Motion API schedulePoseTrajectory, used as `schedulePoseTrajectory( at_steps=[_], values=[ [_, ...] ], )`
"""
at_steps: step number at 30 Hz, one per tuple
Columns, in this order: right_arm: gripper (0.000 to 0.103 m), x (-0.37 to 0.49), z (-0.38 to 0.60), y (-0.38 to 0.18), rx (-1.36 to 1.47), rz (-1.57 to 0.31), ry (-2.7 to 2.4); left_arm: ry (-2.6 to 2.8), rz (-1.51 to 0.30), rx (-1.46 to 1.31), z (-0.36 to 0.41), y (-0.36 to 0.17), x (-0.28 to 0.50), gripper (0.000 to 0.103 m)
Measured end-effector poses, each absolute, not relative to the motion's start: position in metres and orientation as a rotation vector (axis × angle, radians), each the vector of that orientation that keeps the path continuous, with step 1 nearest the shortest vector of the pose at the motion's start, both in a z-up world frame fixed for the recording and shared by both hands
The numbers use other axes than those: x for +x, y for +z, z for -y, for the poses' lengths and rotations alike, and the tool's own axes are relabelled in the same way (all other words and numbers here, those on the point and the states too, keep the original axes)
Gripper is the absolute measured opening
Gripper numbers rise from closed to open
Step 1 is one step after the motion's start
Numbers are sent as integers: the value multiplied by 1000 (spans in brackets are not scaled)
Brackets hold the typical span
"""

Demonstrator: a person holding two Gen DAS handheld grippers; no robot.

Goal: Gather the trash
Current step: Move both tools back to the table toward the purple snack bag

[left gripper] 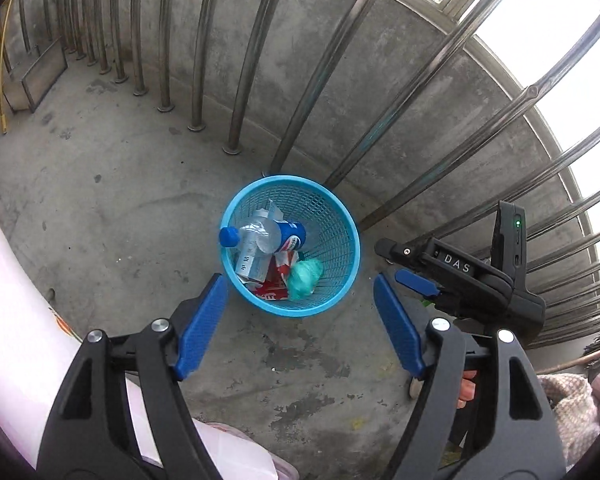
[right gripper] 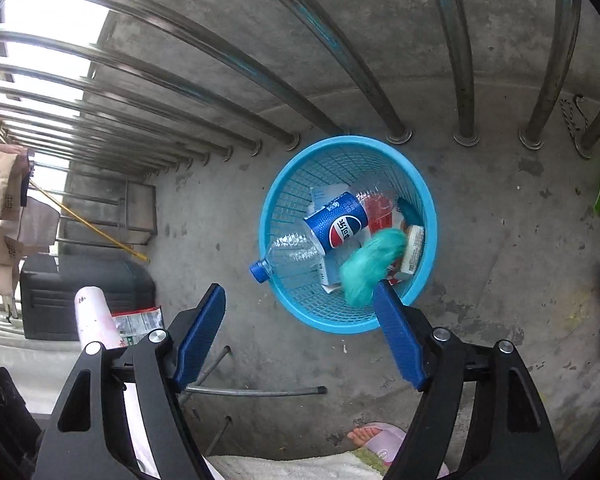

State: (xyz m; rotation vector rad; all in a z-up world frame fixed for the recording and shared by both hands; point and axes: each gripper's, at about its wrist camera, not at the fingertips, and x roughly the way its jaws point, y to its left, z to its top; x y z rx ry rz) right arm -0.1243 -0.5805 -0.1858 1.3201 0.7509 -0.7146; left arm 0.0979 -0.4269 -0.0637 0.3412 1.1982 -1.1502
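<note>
A light blue mesh basket point(left gripper: 342, 216) point(right gripper: 284, 184) stands on the concrete floor by the steel railing. In it lie a clear bottle with a blue cap point(left gripper: 256, 236) point(right gripper: 292, 254), a blue cola can point(left gripper: 292, 236) point(right gripper: 336, 224), red and white packaging point(left gripper: 276, 280) and a teal crumpled bag point(left gripper: 306, 278) point(right gripper: 374, 264), which is blurred in the right wrist view. My left gripper point(left gripper: 300, 284) hangs open above the basket's near rim, with nothing between its pads. My right gripper point(right gripper: 300, 292) point(left gripper: 396, 266) is open and empty too, just right of the basket in the left wrist view.
Steel railing bars point(left gripper: 256, 52) point(right gripper: 460, 52) and a low concrete wall close off the far side. A dark crate point(right gripper: 84, 292), a white-pink cylinder point(right gripper: 94, 316), a packet point(right gripper: 138, 322) and metal rods point(right gripper: 256, 391) lie at the left. A foot in a pink slipper point(right gripper: 376, 440) is near.
</note>
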Motion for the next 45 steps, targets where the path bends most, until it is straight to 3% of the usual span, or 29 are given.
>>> schedulePoseTrajectory(
  at_steps=[11,14,20,36,45],
  values=[
    [76,-101,542,-120,993,-803,-752,-1088,-1006,193,343,-4,107,83],
    [80,-82,524,-90,852,-807,-756,-1060,-932,196,318,15,108,83],
    [97,-46,467,-20,526,-773,-751,-975,-834,164,260,50,108,90],
    [97,29,297,65,2,-708,-589,-672,-748,-94,23,85,122,94],
    [97,79,200,95,23,-623,-259,-489,-662,-217,-110,77,103,94]
  ],
)
